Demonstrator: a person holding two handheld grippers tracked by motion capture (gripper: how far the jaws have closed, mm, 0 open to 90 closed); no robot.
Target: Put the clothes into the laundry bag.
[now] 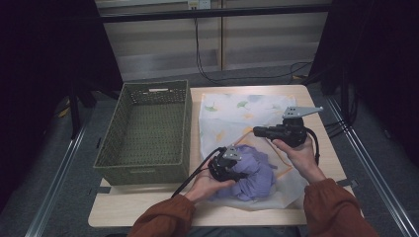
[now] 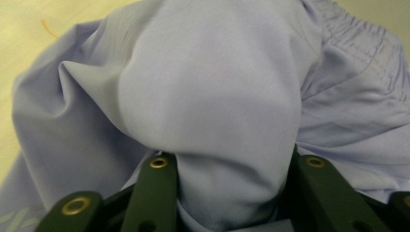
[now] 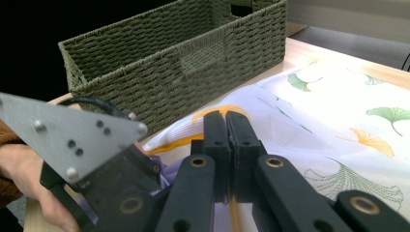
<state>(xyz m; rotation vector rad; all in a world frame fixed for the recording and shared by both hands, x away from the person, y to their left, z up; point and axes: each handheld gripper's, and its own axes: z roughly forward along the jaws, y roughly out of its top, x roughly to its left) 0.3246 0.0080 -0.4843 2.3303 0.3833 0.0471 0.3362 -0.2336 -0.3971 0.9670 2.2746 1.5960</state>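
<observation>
While no lettering is readable anywhere, I work at a pale wooden table (image 1: 148, 207) on a grey floor, with a green woven basket (image 1: 148, 129) standing left of a thin white cloth (image 1: 232, 116) printed with ginkgo leaves. My left gripper (image 1: 237, 174) pinches the crumpled lilac garment (image 1: 259, 173) lying on that cloth; my right gripper (image 1: 258, 131), jaws together, nips the cloth's orange-trimmed fold.
</observation>
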